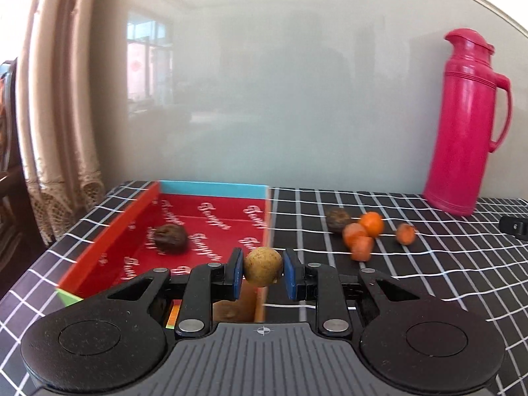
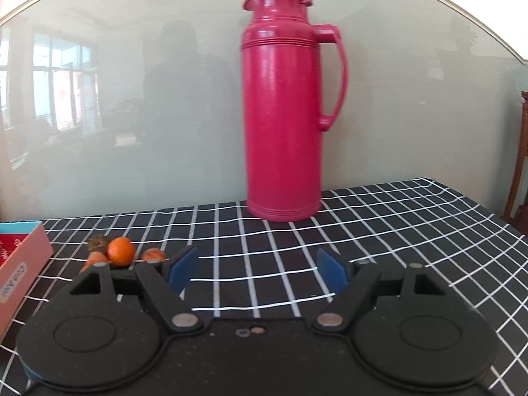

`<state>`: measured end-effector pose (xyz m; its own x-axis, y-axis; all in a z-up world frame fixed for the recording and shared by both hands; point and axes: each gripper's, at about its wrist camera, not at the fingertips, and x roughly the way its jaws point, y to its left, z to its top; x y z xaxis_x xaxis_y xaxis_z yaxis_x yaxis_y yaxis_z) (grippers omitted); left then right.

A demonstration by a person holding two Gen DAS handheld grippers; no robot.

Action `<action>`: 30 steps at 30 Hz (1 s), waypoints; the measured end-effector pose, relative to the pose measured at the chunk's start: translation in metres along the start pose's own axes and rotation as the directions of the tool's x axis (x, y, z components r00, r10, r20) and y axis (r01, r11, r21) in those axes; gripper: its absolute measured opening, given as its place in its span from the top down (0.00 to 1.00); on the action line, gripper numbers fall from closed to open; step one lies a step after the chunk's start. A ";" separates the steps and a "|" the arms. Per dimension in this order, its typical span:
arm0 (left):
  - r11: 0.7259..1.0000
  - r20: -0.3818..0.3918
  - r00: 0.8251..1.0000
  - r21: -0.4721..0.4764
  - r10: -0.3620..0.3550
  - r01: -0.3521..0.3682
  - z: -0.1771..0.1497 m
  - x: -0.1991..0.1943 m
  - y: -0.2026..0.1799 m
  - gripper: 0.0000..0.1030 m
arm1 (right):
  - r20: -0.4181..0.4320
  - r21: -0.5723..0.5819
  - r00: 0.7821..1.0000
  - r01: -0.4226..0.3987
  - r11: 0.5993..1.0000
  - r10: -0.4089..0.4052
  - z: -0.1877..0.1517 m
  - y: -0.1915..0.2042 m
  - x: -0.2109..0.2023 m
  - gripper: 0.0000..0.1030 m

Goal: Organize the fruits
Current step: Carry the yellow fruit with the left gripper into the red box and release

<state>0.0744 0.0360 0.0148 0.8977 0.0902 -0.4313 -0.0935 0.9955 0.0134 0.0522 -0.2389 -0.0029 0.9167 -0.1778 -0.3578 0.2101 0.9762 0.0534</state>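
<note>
The right gripper (image 2: 257, 269) stood with its jaws wide apart and nothing between the blue pads (image 2: 181, 269), above a black tablecloth with a white grid (image 2: 396, 231). A pink thermos jug (image 2: 283, 109) stood upright at the far edge, handle to the right. At left lay an orange fruit (image 2: 120, 251), a dark brown fruit (image 2: 97, 242) behind it, and smaller orange pieces (image 2: 153, 254) beside it. A red box (image 2: 23, 264) showed at the left border.
</note>
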 end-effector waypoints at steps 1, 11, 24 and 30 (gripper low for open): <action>1.000 0.001 1.000 -0.009 0.013 -0.012 0.000 0.001 0.006 0.75 | 0.000 -0.005 1.000 -0.007 1.000 0.007 -0.001 0.004 0.000 0.23; 0.991 -0.006 0.994 -0.079 0.106 -0.106 0.002 0.007 0.061 0.75 | -0.010 -0.045 0.999 -0.051 0.998 0.051 -0.003 0.036 0.000 0.23; 0.980 -0.038 0.986 -0.103 0.165 -0.168 -0.008 0.020 0.093 0.75 | -0.017 -0.063 0.996 -0.091 0.994 0.090 -0.005 0.062 0.003 0.23; 0.978 -0.049 0.983 -0.105 0.177 -0.181 -0.009 0.026 0.101 0.75 | -0.019 -0.085 0.995 -0.098 0.992 0.097 -0.006 0.070 0.004 0.23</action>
<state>0.0847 0.1386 -0.0032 0.8449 0.2635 -0.4656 -0.2996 0.9541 -0.0037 0.0681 -0.1708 -0.0065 0.9262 -0.0798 -0.3685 0.0894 0.9960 0.0090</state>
